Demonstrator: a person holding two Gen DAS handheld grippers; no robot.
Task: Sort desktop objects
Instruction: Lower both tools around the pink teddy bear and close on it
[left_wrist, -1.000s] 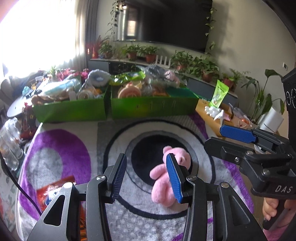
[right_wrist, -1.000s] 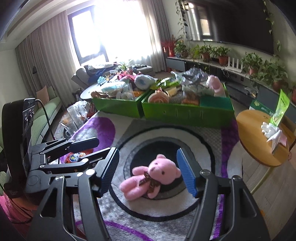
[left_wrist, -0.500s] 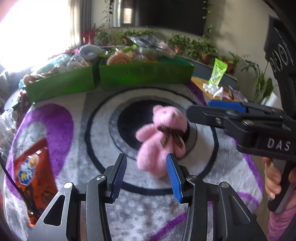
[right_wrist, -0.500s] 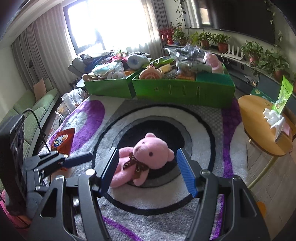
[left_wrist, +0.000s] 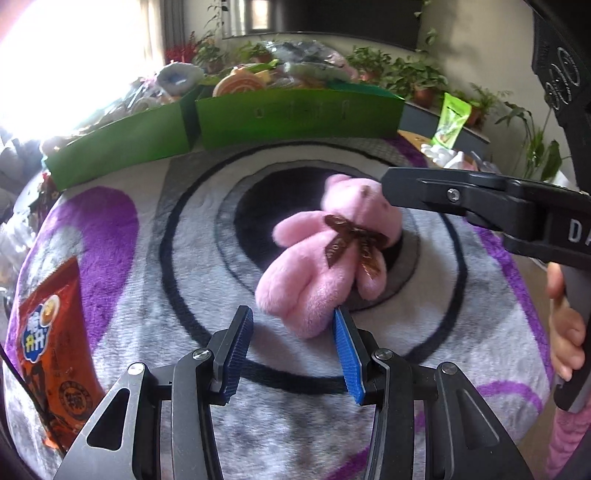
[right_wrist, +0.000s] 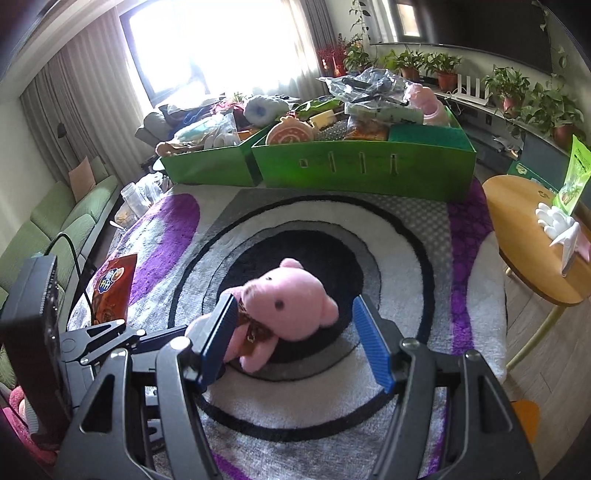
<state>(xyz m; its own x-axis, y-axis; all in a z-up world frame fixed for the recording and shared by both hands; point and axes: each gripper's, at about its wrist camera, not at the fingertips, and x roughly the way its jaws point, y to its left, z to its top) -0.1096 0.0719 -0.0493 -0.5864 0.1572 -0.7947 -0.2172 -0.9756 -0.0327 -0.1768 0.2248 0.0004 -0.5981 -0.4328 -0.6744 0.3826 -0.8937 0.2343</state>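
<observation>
At the middle of the ringed rug (left_wrist: 155, 236), on its black centre, lies the pink plush bear (left_wrist: 325, 266) with a brown ribbon bow (left_wrist: 351, 243) at its neck, head toward the green boxes and legs toward the cameras. The left hand-held gripper (left_wrist: 293, 350) stands about half open and empty, its right blue pad just beside one of the bear's legs, the other pad off to the side over bare rug; a second ago the bear sat farther ahead, partly behind that right finger, so the gripper has come down and closer. The right hand-held gripper (right_wrist: 295, 347) is spread wide and holds nothing; in its own view the bear's head (right_wrist: 291, 306) now lies between the two blue pads with the left pad in front of the bear's body, whereas earlier the whole bear lay beyond the fingertips. Whether either pad touches the plush I cannot tell. An orange snack packet (left_wrist: 55, 350) lies on the rug's left edge. Behind the rug stand two green boxes (right_wrist: 365, 166) heaped with objects, and a round wooden side table (right_wrist: 532, 236) is at the right.
</observation>
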